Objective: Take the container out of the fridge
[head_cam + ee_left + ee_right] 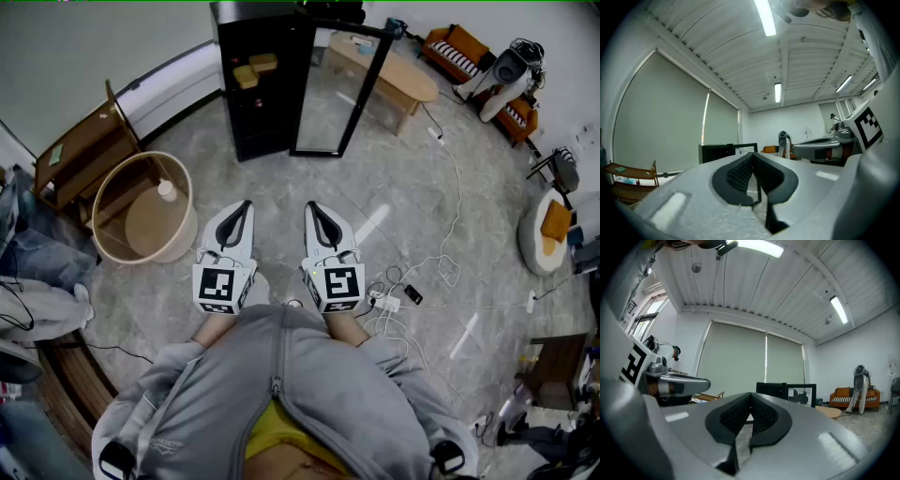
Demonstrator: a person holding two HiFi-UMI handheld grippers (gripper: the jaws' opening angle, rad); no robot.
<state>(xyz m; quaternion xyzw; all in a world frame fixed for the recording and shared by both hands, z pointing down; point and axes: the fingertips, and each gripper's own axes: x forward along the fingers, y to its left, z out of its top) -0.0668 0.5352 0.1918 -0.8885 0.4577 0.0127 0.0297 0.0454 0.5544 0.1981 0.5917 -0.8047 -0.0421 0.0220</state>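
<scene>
A black fridge (261, 84) stands on the floor ahead of me, its glass door (342, 94) swung open to the right. Two tan containers (255, 69) sit on an upper shelf inside. My left gripper (247, 207) and right gripper (310, 208) are held side by side near my body, pointing at the fridge and well short of it. Both are shut with nothing between the pads. The left gripper view shows its jaws (753, 157) closed and the fridge (717, 152) far off. In the right gripper view the jaws (750, 397) are also closed, with the fridge (772, 389) beyond.
A round wooden tub (145, 208) holding a white bottle (167, 190) stands at my left, beside a wooden rack (82, 155). An oval wooden table (398, 75) sits behind the fridge door. White cables and a power strip (389, 301) lie on the floor at my right.
</scene>
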